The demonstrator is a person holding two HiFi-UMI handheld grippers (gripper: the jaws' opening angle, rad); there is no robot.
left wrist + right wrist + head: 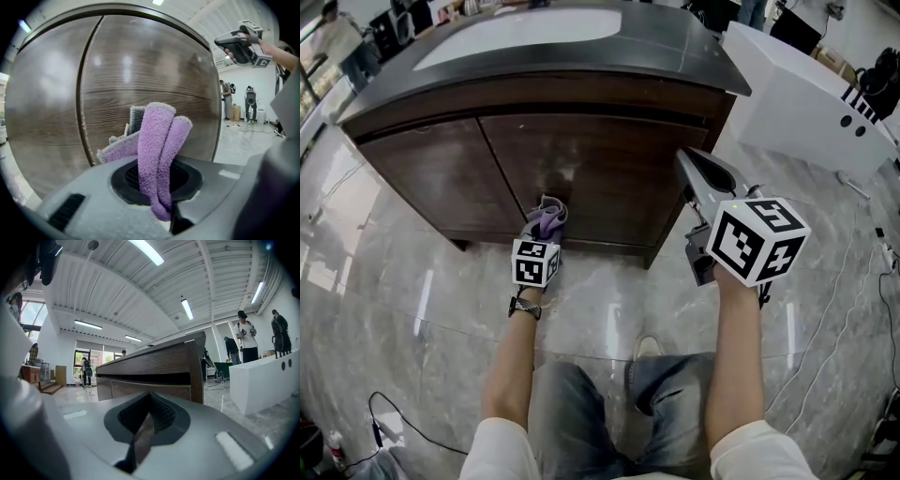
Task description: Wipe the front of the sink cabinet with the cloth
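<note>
Left gripper [157, 187]: jaws clamped on a folded purple terry cloth [159, 140], which stands up out of the jaws toward the dark brown wooden sink cabinet [422, 164]. Cloth position: low on the right-hand door [600, 169], just right of the vertical seam [84, 122] between the two doors. Contact with the wood is probable but cannot be confirmed. The cabinet front extends upward and to both sides of the cloth, with its long axis horizontal. The left gripper is the nearer tool. Right gripper [692, 167]: jaws closed together with nothing between them, held raised near the cabinet's right corner, apart from the cloth. A white box-shaped unit [806, 94] stands well to the right. Judgement: nothing stands in the way of sideways strokes across the door faces
</note>
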